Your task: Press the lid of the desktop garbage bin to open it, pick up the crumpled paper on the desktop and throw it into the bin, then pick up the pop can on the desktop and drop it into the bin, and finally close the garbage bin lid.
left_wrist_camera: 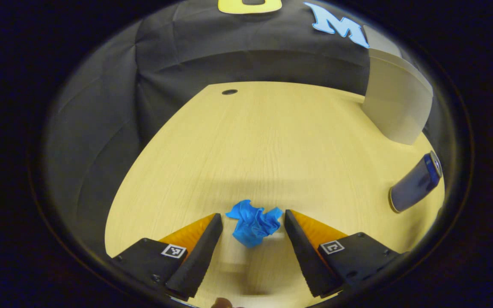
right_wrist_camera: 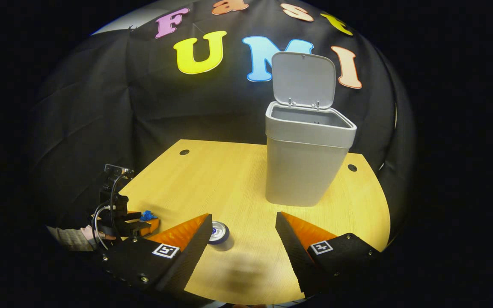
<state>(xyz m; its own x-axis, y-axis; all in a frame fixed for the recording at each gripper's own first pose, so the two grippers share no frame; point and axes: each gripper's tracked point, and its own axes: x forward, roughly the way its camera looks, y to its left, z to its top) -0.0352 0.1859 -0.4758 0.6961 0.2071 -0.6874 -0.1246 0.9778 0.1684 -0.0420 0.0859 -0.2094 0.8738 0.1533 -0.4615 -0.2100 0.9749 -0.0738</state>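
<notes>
Left gripper [left_wrist_camera: 253,220] hovering low over worktop [left_wrist_camera: 246,137], jaws spread wide, crumpled paper [left_wrist_camera: 253,222] lying between fingers near worktop's near edge; contact with either finger not discernible. Pop can [left_wrist_camera: 415,183] standing near worktop's right edge in left gripper view, bin [left_wrist_camera: 394,98] sitting beyond it toward far right corner. Right gripper [right_wrist_camera: 243,222] hanging above near edge, jaws wide apart, holding nothing. Bin lid [right_wrist_camera: 303,79] standing raised at back rim, bin mouth showing open.
</notes>
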